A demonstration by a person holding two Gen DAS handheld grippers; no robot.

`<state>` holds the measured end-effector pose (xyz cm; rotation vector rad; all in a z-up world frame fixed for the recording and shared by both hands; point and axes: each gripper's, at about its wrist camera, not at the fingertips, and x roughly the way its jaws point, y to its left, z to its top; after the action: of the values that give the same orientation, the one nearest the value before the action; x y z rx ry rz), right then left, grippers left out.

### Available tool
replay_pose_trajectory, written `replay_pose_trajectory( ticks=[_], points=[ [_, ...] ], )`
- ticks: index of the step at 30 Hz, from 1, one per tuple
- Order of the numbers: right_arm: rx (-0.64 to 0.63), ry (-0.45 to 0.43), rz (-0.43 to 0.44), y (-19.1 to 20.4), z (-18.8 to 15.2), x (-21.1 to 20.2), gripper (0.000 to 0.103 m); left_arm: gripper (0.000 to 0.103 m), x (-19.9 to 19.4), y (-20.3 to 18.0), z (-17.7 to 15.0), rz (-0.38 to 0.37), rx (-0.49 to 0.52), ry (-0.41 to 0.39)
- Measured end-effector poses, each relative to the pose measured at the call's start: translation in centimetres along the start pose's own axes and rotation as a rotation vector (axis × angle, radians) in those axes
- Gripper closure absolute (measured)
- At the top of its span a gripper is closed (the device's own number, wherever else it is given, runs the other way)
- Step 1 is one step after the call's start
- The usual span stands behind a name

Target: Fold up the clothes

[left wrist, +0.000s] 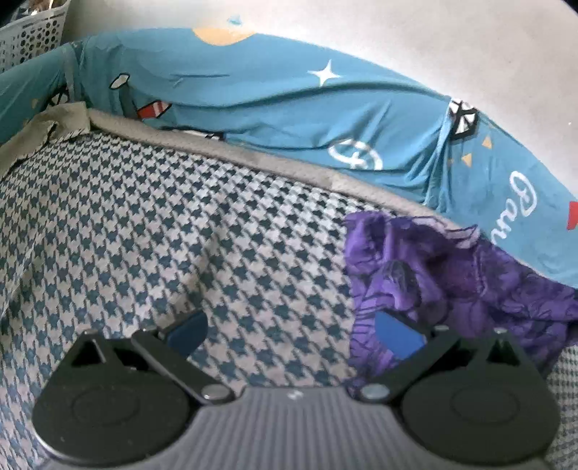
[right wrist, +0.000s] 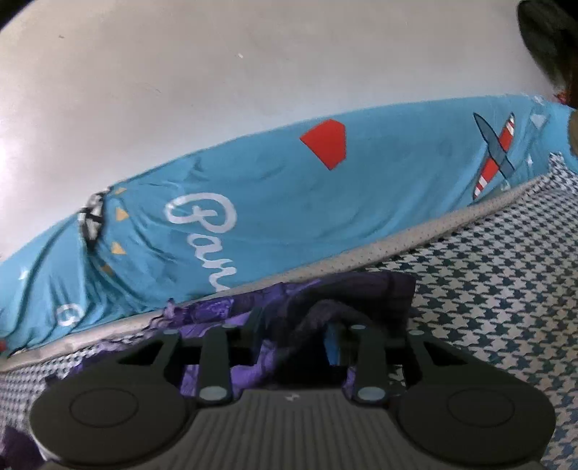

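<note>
A purple patterned garment (left wrist: pixel 451 271) lies bunched on a houndstooth-patterned mat (left wrist: pixel 162 235) at its far right edge. My left gripper (left wrist: pixel 292 332) is open just above the mat; its right blue pad (left wrist: pixel 397 340) touches the garment's near left edge, its left pad (left wrist: pixel 188 332) is over bare mat. In the right wrist view the same purple garment (right wrist: pixel 289 307) is bunched between the fingers of my right gripper (right wrist: pixel 300 347), which is shut on it at the mat's edge.
A blue printed bedsheet (left wrist: pixel 289 108) covers the mattress side beyond the mat, seen also in the right wrist view (right wrist: pixel 271 202). A white perforated basket (left wrist: pixel 32 32) stands far left. An olive cloth (left wrist: pixel 43 126) lies at the mat's far left corner. White floor (right wrist: pixel 180 90) lies beyond.
</note>
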<state>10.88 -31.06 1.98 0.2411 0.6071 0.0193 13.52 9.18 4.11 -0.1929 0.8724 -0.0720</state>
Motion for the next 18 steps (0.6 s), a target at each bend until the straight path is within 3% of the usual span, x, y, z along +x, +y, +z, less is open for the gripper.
replay_pose_trajectory(
  ticks=[9,18],
  points=[
    [-0.168,-0.069,0.116,-0.1,-0.6,-2.9,0.048,0.0,-2.0,-3.5,-0.5,-0.018,0.081,-0.086],
    [-0.272,-0.069,0.232,1.3,-2.0,-2.5,0.031,0.0,-0.7,-6.9,-2.6,-0.083,0.193,-0.045]
  ],
)
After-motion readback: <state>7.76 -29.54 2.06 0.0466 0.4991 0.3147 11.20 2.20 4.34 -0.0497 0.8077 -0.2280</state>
